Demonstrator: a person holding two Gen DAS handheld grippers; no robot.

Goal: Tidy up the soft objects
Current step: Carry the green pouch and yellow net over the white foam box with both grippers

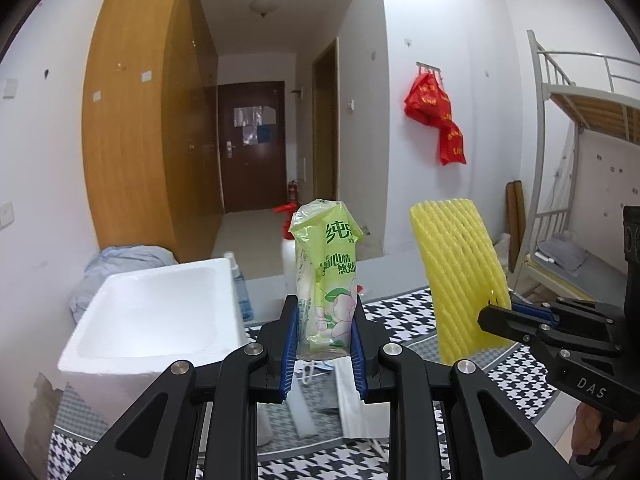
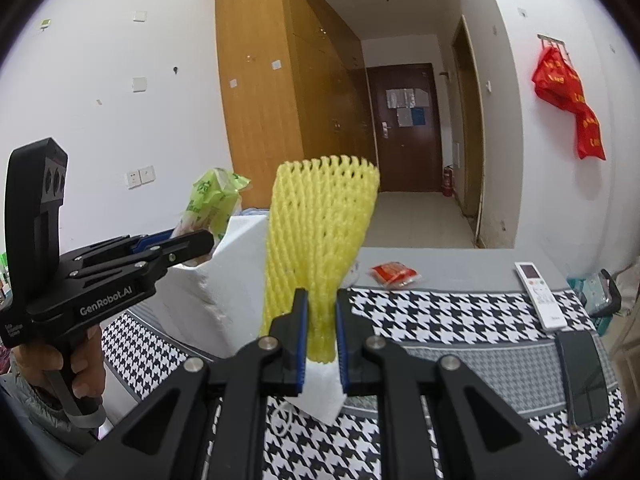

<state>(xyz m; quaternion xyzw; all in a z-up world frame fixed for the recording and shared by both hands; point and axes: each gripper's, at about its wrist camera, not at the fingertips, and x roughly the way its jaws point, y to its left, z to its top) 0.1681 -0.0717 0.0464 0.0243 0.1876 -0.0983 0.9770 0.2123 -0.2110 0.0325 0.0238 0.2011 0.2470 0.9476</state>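
The left gripper [image 1: 325, 340] is raised and level, its two black fingers [image 1: 290, 344] with blue pads drawn in against a green tissue pack [image 1: 326, 280], which stands upright between them. The right gripper [image 2: 321, 340] is held at a similar height just to its right, fingers [image 2: 298, 336] pressed close together on the lower end of a yellow foam net [image 2: 316, 240] that rises upright from the grip. In the right wrist view, the person's left hand [image 2: 76, 364] wraps the pistol-style handle below the left gripper body, pointing it forward. The two grippers sit side by side, apart, not touching.
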